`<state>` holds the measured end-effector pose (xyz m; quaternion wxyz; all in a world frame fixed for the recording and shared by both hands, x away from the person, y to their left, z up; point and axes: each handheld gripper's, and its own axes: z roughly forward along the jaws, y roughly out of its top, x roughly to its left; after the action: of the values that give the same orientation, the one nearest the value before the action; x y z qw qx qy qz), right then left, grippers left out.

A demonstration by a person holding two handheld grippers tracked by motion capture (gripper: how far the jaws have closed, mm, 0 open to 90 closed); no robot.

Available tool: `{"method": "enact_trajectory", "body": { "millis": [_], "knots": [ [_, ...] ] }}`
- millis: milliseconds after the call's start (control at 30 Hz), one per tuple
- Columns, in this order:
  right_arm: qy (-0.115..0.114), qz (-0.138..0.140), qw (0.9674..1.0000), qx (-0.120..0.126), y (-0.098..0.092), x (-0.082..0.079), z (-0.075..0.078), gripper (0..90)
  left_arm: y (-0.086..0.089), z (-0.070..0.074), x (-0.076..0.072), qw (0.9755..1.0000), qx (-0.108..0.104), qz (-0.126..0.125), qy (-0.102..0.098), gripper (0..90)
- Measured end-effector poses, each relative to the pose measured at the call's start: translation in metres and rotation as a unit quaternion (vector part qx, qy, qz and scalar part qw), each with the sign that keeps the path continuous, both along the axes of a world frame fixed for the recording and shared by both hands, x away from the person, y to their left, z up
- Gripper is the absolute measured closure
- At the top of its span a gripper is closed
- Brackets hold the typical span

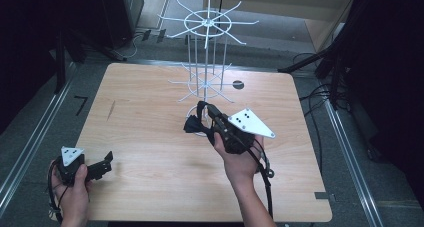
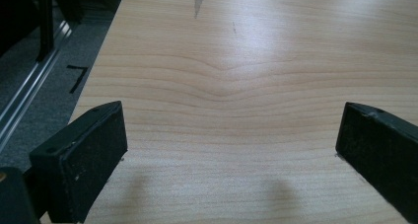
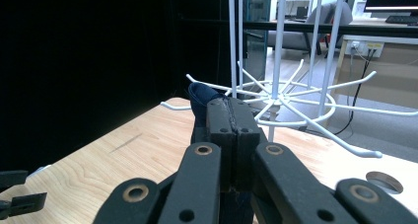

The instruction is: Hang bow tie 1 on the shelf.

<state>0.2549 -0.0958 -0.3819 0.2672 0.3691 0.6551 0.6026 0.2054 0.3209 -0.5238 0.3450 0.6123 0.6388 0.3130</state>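
dim surroundings, soft overhead glare

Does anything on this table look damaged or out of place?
Nothing serious. The table has a dark streak near its left side, like a scuff. The white rack stands upright.

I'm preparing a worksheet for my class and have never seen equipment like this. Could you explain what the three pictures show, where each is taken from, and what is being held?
A person sits at a wooden table holding a hand-operated tool with tongs in each hand; no robot is involved. The high view looks down from above. The other two come from small cameras riding on each tool. The left tongs are open near the table's edge, with bare wood between the pads. The right tongs are shut on a dark cloth, seemingly blue. They are held beside a white wire rack with spoke-like arms in two tiers. Nothing hangs on the rack that I can see.
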Motion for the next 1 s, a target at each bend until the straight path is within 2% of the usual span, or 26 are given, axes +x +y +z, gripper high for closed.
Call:
{"method": "enact_trajectory", "body": {
  "millis": [500,1000],
  "knots": [
    [0.006,-0.002,1.0000,-0.003,0.005,0.012,0.003,90.0,0.000,0.000,0.000,1.0000,-0.002,0.000,0.001,0.0],
    [0.020,-0.011,0.9997,-0.007,0.005,0.026,-0.002,90.0,0.001,0.000,0.000,1.0000,-0.003,0.000,-0.001,0.0]
  ]
}}
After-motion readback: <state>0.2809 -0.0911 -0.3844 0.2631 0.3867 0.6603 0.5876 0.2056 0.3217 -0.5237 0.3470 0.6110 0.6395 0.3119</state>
